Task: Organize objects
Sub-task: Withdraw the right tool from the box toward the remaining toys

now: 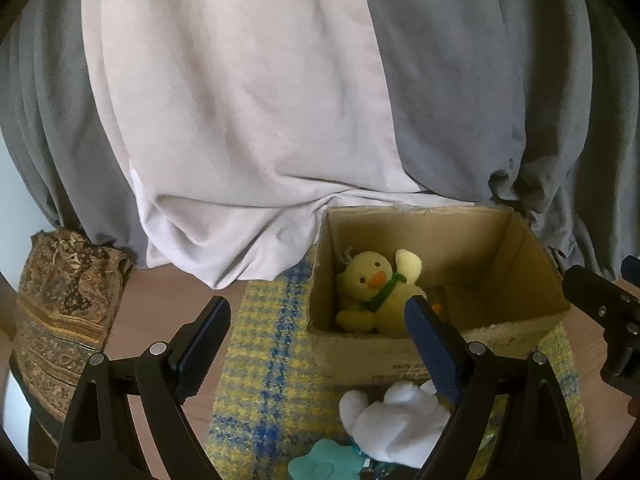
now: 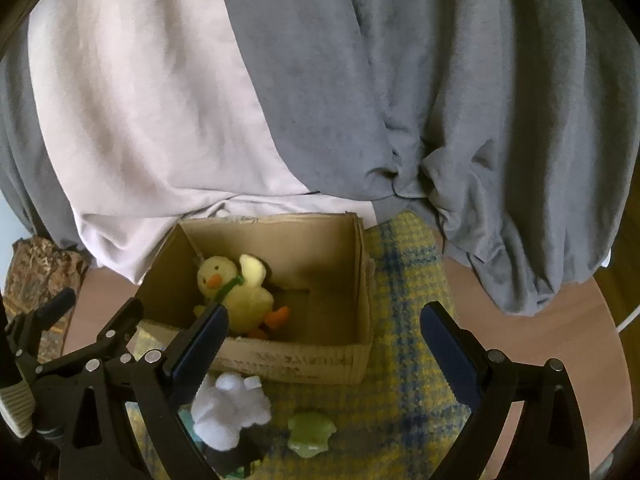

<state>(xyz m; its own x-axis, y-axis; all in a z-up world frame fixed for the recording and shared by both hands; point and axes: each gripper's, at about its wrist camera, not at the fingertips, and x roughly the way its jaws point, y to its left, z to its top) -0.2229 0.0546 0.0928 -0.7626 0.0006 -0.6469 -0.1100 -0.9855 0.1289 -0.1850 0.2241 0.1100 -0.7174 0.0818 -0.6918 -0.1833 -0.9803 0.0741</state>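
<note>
An open cardboard box stands on a yellow-and-blue woven cloth. A yellow plush duck with a green scarf lies inside it. In front of the box lie a white plush toy, a teal soft toy and a green soft toy. My left gripper is open and empty, above the cloth near the box's front left. My right gripper is open and empty, in front of the box; it shows in the left wrist view.
A patterned brown folded fabric lies at the left on the wooden table. White and grey bedding hangs behind the box and touches its back edge.
</note>
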